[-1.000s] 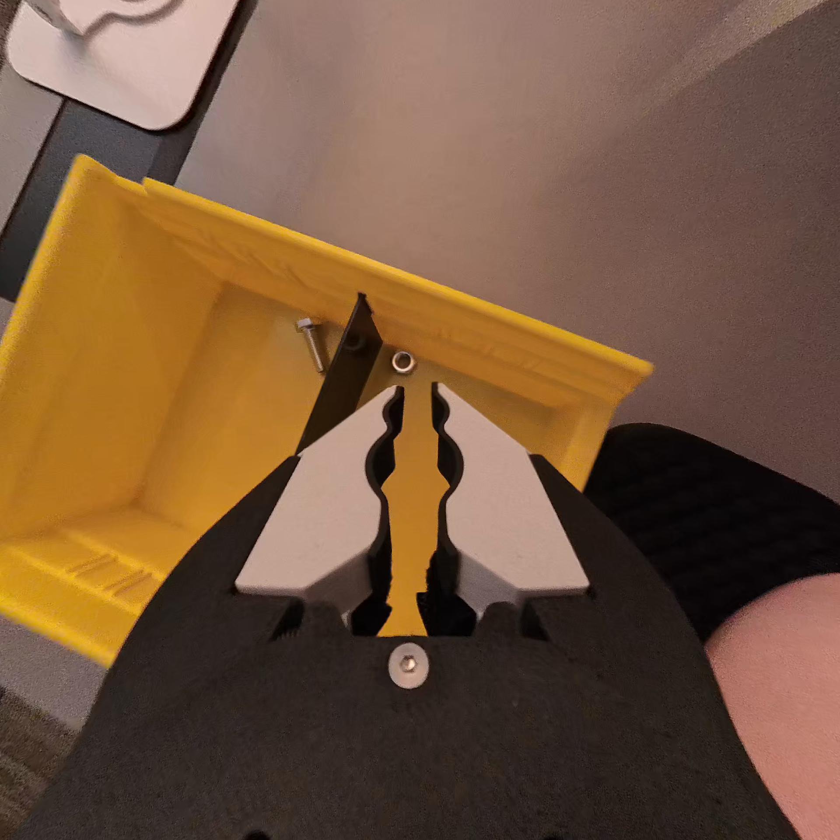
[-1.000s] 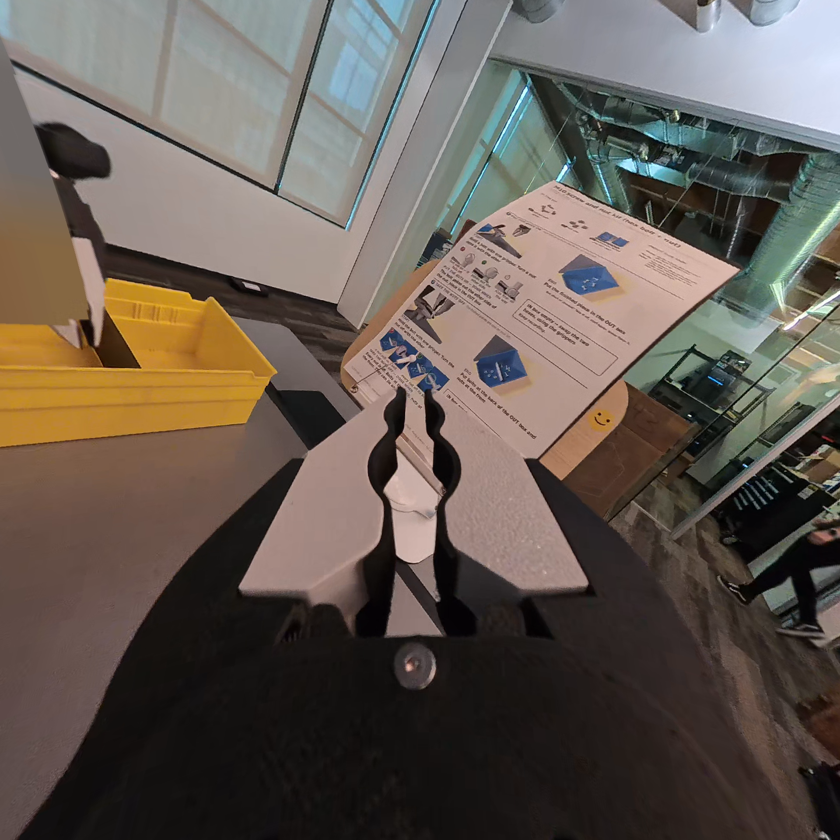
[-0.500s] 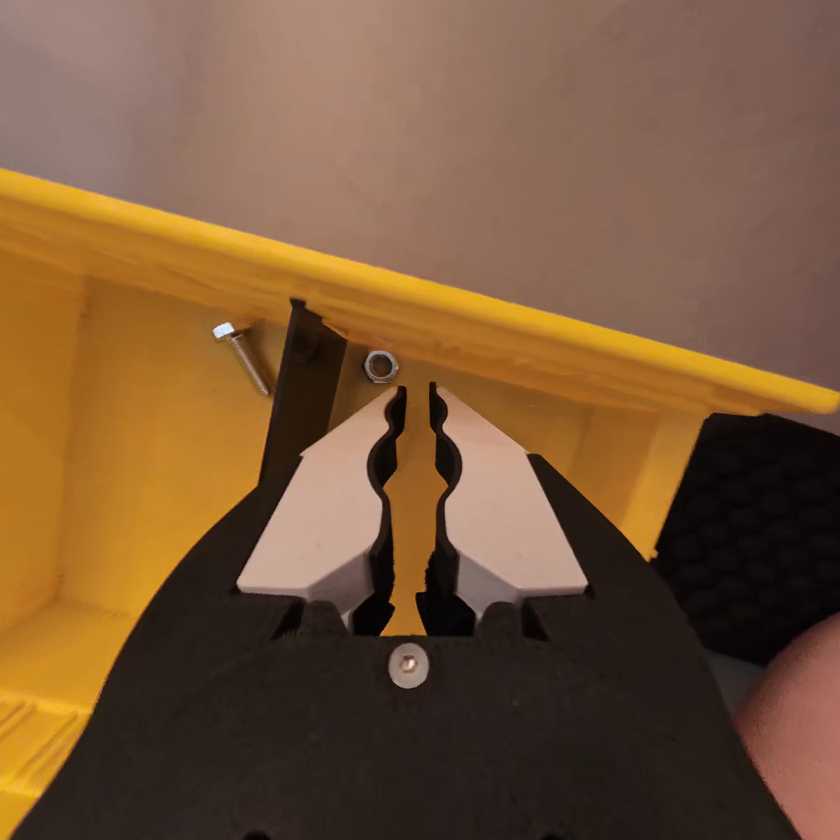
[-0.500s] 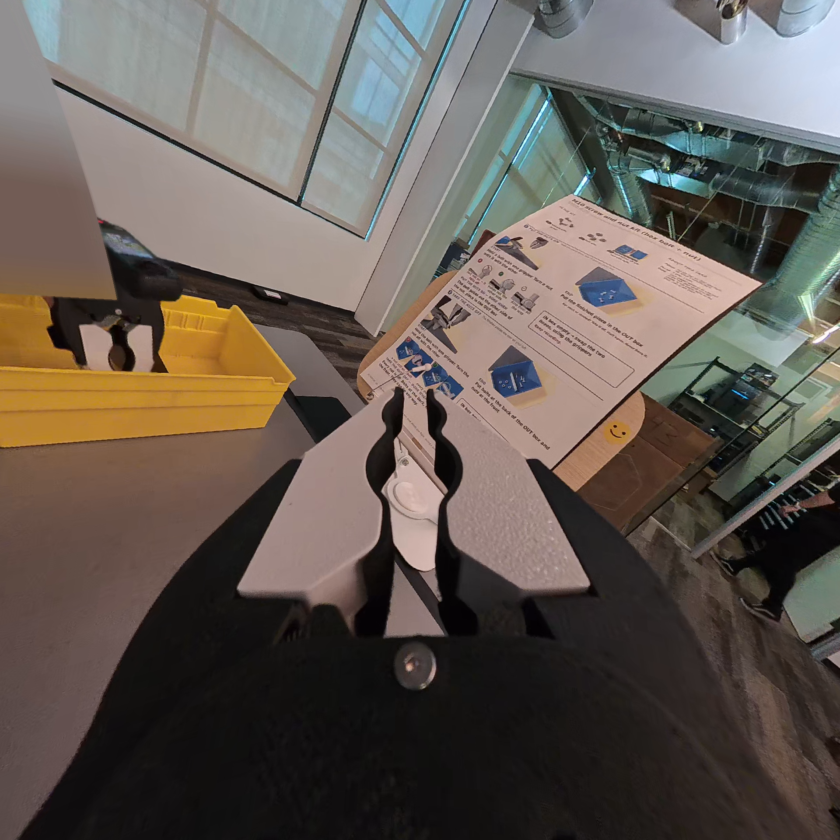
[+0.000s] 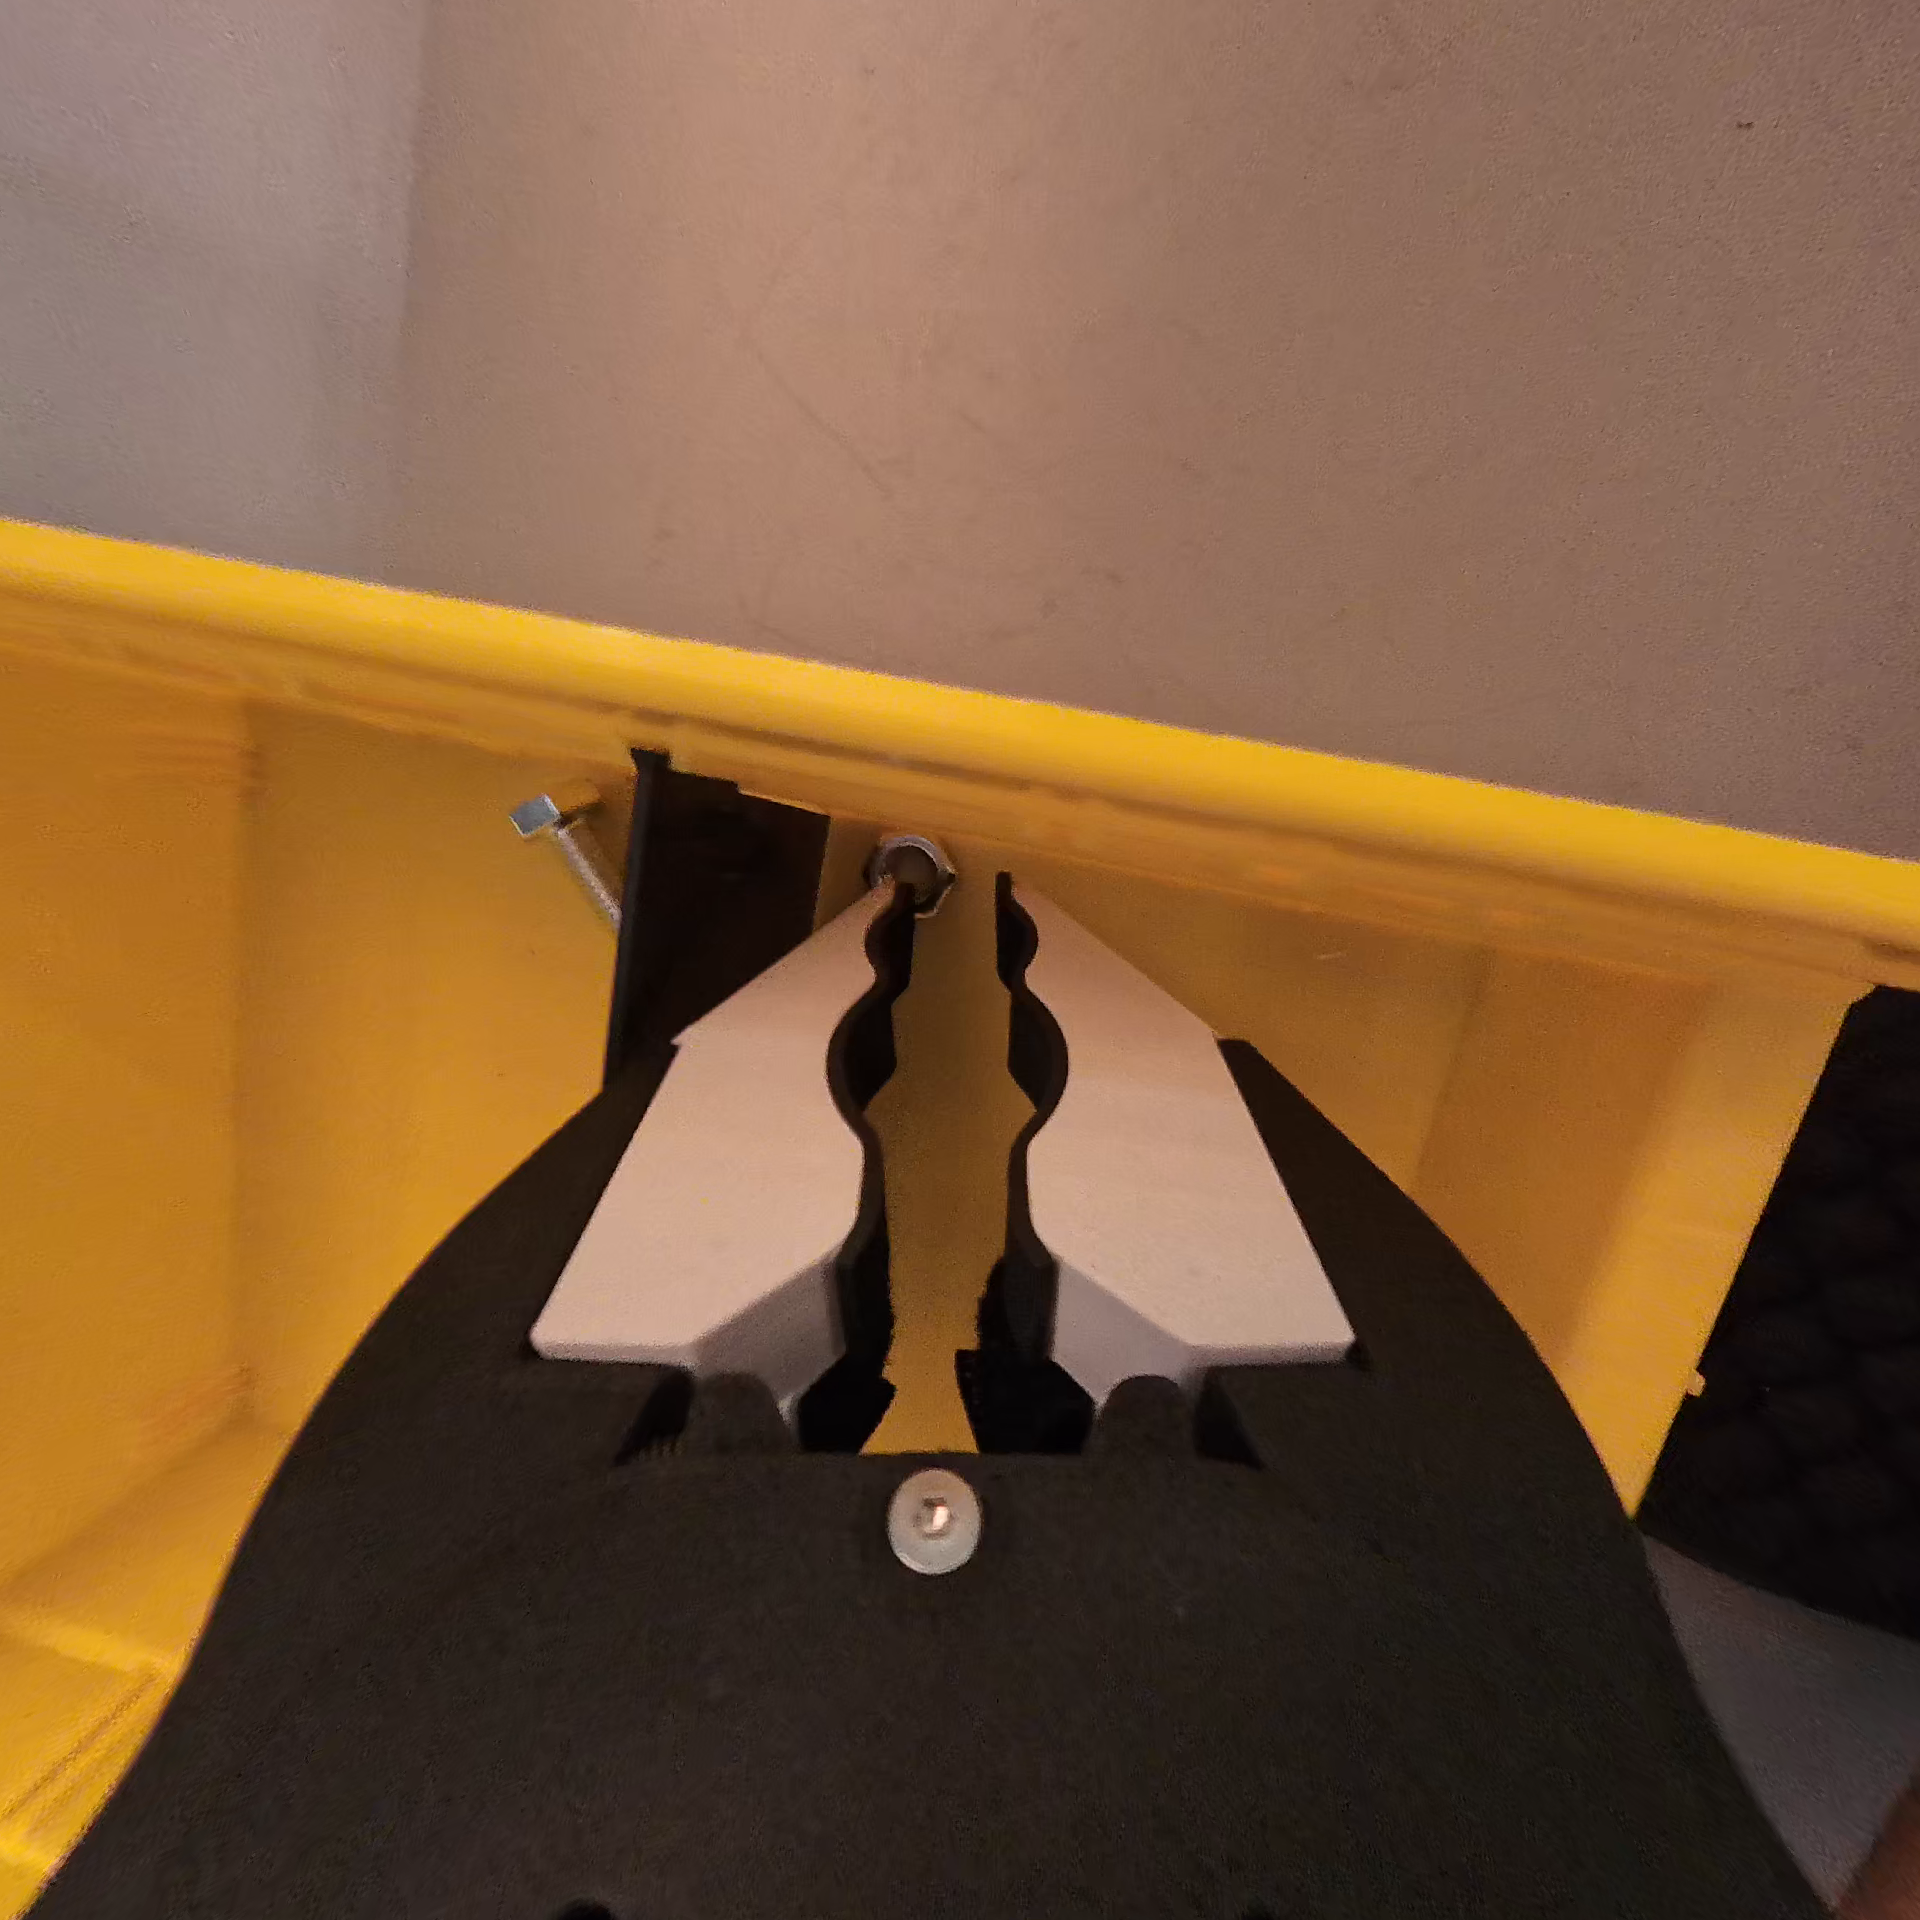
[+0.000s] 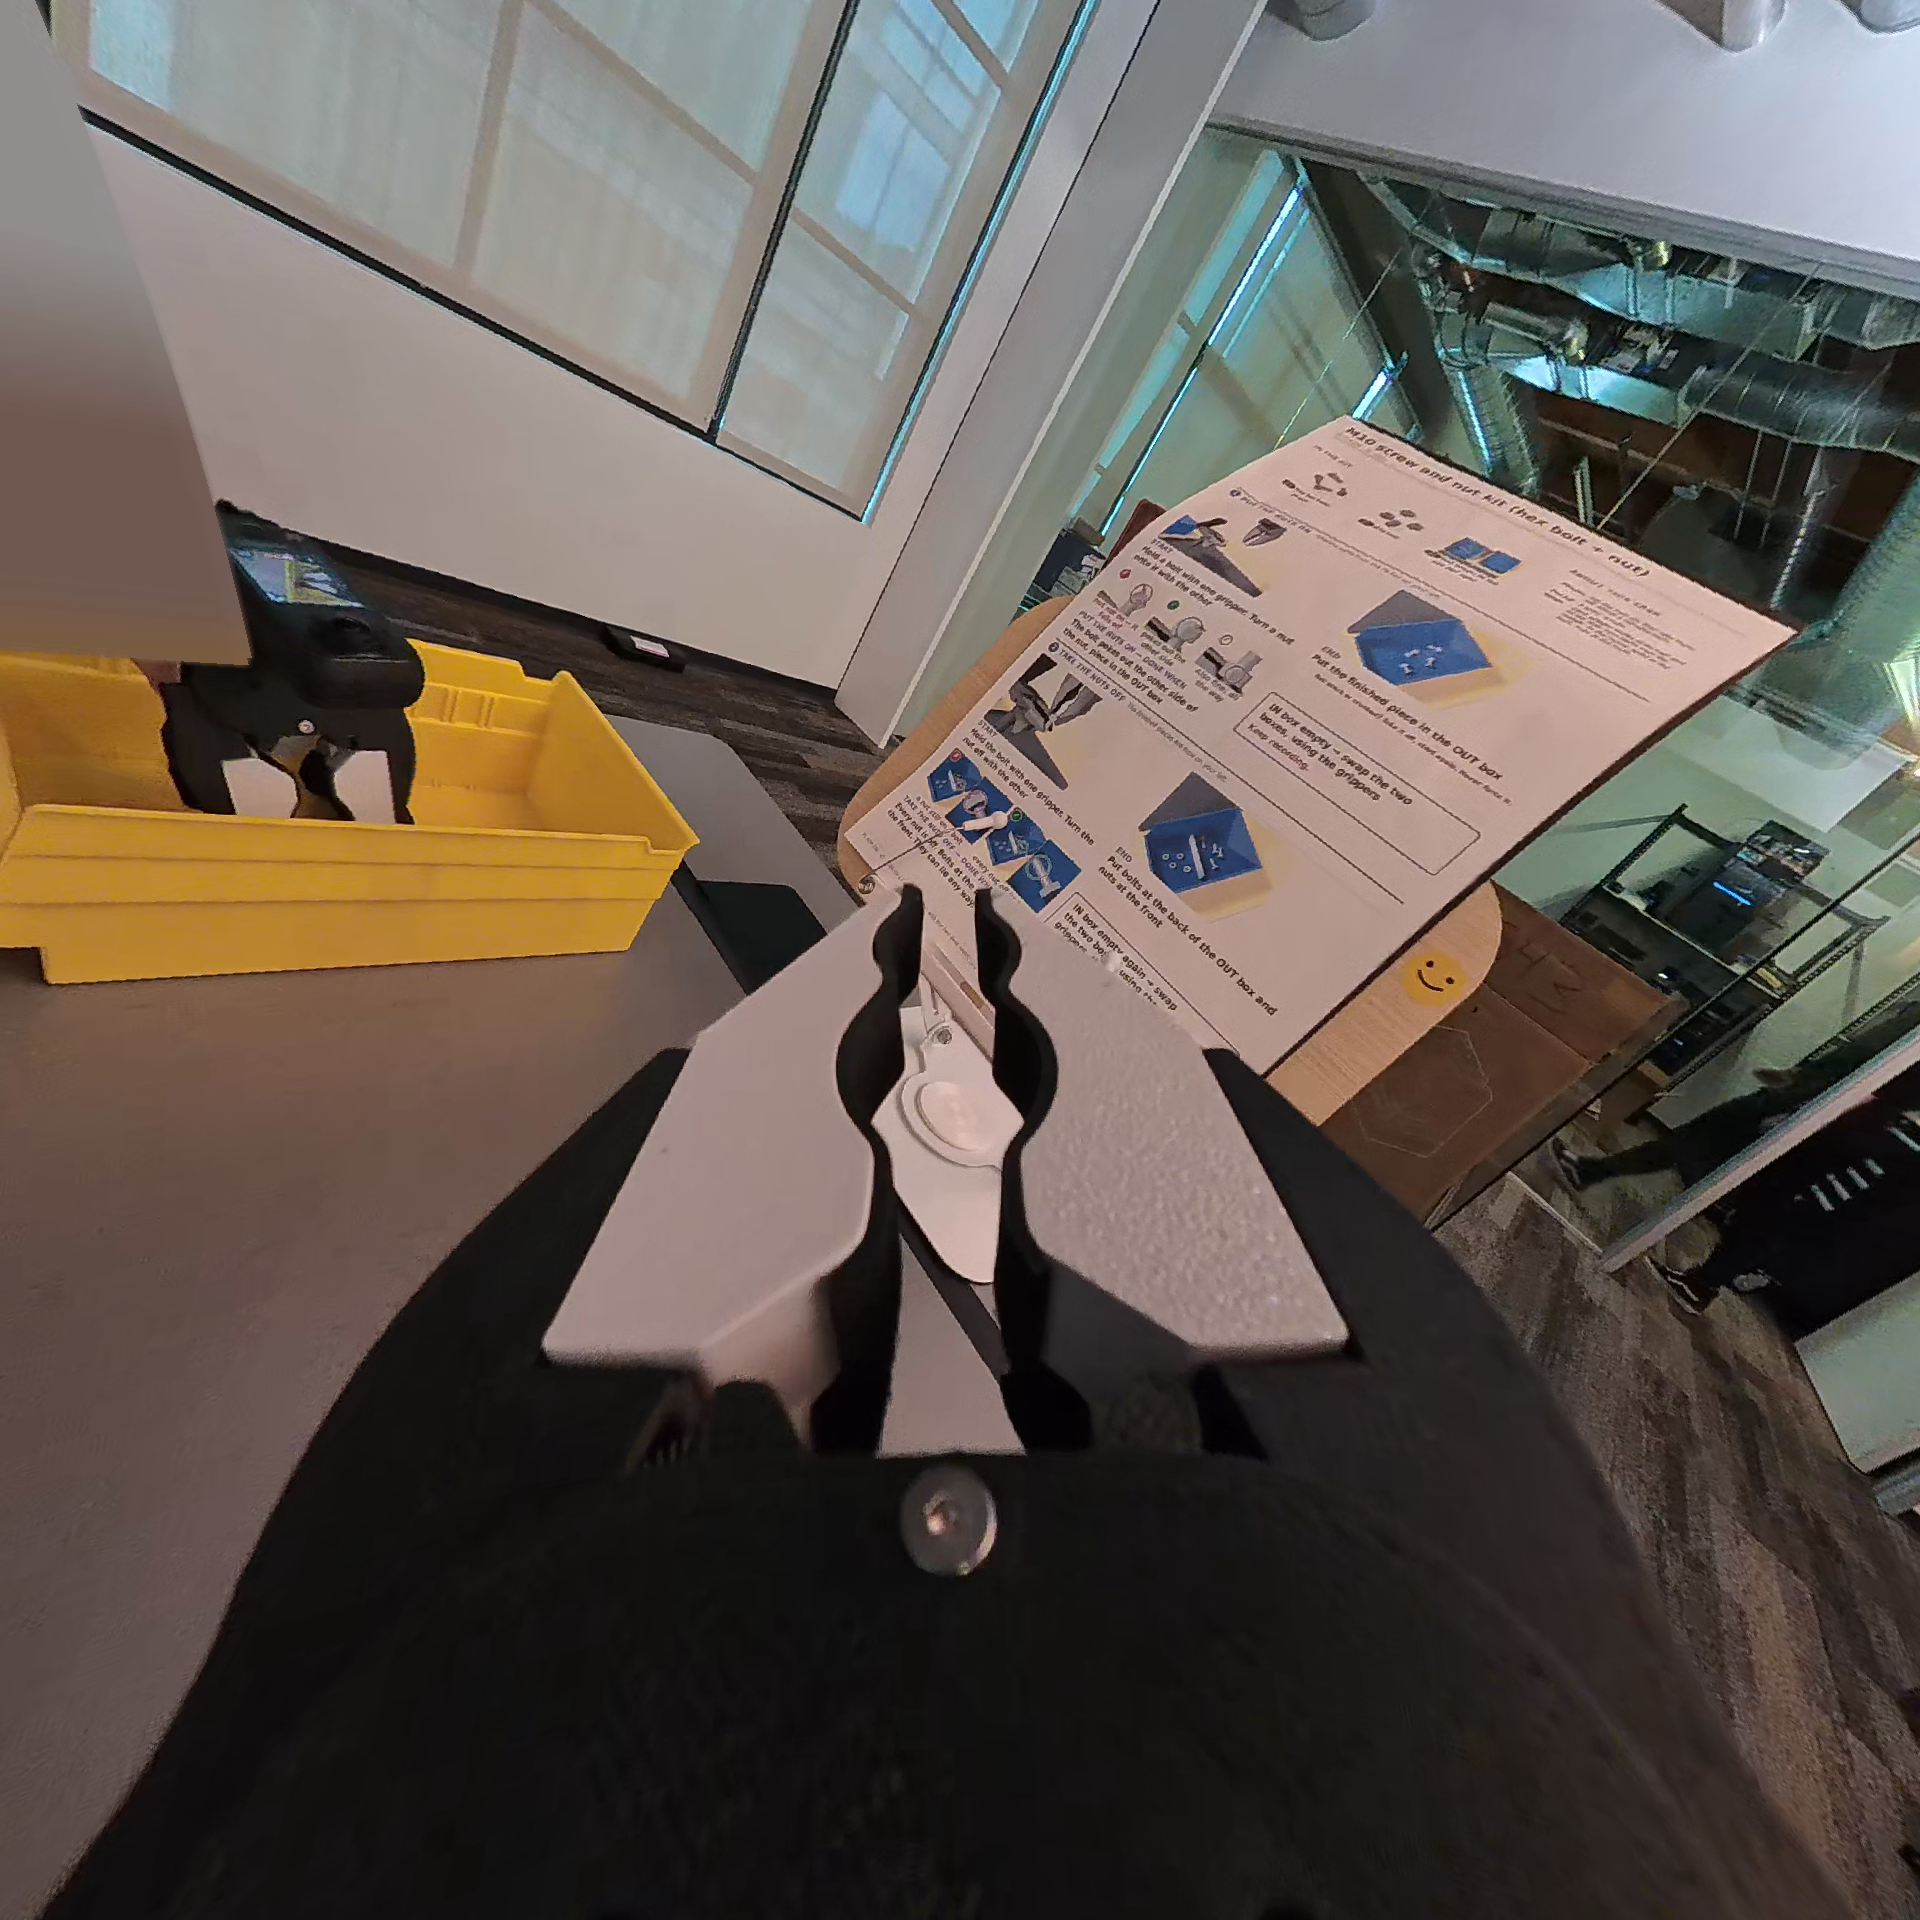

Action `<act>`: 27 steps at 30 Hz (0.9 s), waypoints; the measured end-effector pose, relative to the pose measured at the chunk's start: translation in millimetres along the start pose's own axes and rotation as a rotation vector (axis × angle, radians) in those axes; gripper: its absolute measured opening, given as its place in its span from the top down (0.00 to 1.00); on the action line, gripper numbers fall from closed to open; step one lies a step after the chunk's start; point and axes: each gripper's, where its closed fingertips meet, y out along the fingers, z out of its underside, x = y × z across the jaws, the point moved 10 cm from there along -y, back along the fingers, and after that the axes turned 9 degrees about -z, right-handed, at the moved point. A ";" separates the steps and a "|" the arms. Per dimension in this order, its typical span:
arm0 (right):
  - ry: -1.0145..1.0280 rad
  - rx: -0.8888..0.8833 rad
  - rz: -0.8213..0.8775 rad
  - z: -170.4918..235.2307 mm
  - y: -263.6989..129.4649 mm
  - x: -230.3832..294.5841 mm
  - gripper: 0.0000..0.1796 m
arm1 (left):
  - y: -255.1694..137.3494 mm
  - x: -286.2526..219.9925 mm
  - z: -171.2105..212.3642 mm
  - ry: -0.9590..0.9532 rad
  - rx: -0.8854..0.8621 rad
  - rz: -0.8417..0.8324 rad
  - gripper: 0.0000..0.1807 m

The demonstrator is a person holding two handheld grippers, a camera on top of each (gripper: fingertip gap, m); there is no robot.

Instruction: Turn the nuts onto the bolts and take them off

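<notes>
My left gripper (image 5: 951,891) reaches into a yellow bin (image 5: 1039,769), tips close to its far wall. Its jaws stand narrowly open and hold nothing. A small silver nut (image 5: 914,864) lies at the tip of the left finger, against the wall. A silver bolt (image 5: 561,854) lies left of a black divider (image 5: 717,914). My right gripper (image 6: 945,899) hovers over the grey table (image 6: 260,1195), narrowly open and empty. The right wrist view shows the left gripper (image 6: 296,748) down in the bin (image 6: 343,904).
An illustrated instruction board (image 6: 1351,748) stands past the table's right edge on a white stand base (image 6: 945,1132). A black textured mat (image 5: 1818,1299) lies right of the bin. Windows, a glass wall and carpeted floor lie beyond. Across from one pair of fingers to the other is roughly 40 cm.
My left gripper has moved down and forward into the bin until its tips reach the nut, and its jaws have opened slightly. My right gripper has barely shifted.
</notes>
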 end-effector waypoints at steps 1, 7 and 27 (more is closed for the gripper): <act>-0.001 0.004 -0.003 0.2 0.6 0.3 0.95 | 0.4 -0.4 -0.6 0.005 -0.008 0.005 0.93; -0.006 0.038 -0.026 3.7 4.7 1.7 0.95 | 6.9 -2.6 -0.9 0.014 -0.004 0.024 0.93; -0.047 0.033 -0.029 -2.1 1.7 3.8 0.95 | -113.7 -3.3 -60.5 -0.163 -0.267 -0.003 0.98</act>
